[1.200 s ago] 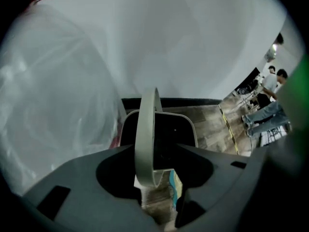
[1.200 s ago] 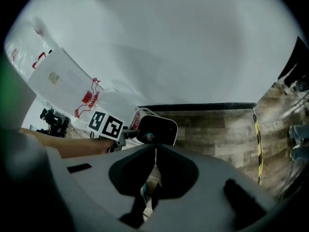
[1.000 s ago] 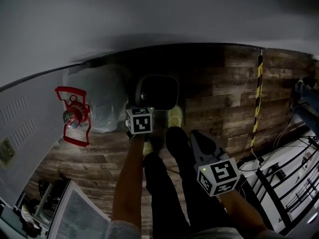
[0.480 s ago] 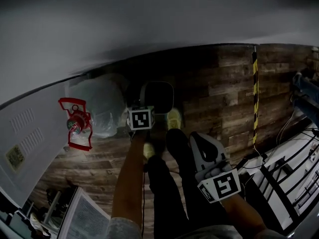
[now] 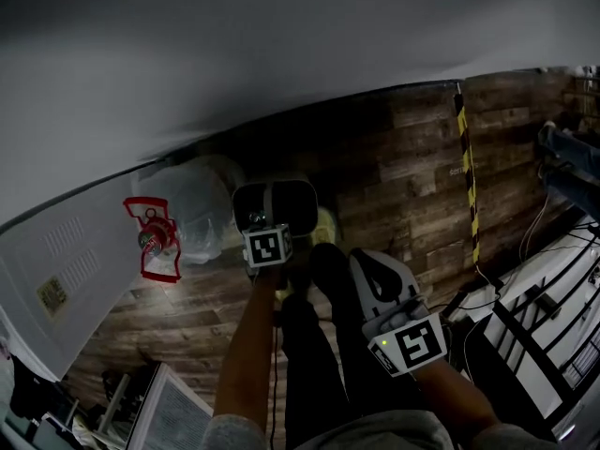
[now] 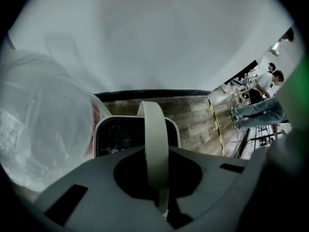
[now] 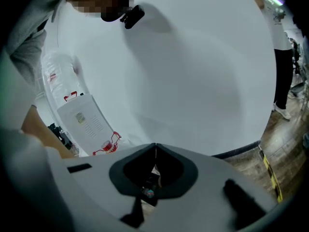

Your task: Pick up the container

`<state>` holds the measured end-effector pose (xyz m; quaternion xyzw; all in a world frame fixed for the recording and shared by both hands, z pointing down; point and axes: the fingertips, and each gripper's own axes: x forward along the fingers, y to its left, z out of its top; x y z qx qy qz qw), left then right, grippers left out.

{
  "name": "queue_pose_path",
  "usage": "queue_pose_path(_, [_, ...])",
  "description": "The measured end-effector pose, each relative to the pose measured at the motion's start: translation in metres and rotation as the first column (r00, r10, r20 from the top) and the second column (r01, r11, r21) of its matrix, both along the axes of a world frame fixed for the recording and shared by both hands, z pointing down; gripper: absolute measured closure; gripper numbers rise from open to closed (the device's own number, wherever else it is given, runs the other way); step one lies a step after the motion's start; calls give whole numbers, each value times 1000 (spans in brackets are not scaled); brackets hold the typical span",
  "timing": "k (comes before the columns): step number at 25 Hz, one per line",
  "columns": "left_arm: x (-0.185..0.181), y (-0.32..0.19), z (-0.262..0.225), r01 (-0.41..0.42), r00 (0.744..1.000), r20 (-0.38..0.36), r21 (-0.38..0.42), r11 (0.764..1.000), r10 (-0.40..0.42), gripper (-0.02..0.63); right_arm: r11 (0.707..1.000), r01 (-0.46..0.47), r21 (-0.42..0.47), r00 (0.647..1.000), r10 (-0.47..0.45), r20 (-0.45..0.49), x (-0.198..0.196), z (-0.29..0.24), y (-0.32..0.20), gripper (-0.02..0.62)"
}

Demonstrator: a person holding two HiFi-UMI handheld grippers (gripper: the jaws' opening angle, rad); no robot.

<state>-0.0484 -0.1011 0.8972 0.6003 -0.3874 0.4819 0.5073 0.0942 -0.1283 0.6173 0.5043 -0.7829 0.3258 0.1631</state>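
right gripper [image 7: 154,154] hangs by the legs [image 5: 323,364], jaws pressed together on nothing. left gripper [image 6: 157,187] pinches the pale hoop handle [image 6: 154,129] of the container [image 6: 102,129], low by the wall [image 6: 145,37] beside a plastic bag [image 6: 43,124]. it looks like light, stiff plastic; the handle is the natural hold, though it may swing. its dark inside and underside are unreadable.

Dark wood-plank floor [image 5: 412,186] meets plain white wall [image 5: 281,54] along dark skirting strip. Crumpled clear plastic bag [image 5: 199,216] on floor at wall foot. Red frame [image 5: 155,240] round small bottle-like item, just left of bag, beside white vented panel [image 5: 66,270]. Yellow-black striped tape [image 5: 467,181] runs out across floor from wall. White wire racks [image 5: 539,322] at floor's right edge. Standing people [image 6: 270,81] far off in left gripper view.
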Motion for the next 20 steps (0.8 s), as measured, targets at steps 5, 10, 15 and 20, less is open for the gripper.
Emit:
queue_pose_path(5, [0,19,-44,58,997,-52,-9,998,-58,592,998,37,47,999,-37,-12,0,-42,-2,571])
queue_pose_path(10, [-12,46,-100,93,994,-54,-29,995,-94,592,994,54,91,998,-52,-26,9,-94,-3,571])
queue_pose_path(15, [-36,82,-170,139,987,-70,-44,989,-142,592,986,68,152,997,-63,-41,15,-167,1,571])
queue_pose_path(20, [-59,129,-227,144,984,-103,-39,989,-148,592,981,51,189,997,-38,-74,28,-232,20,571])
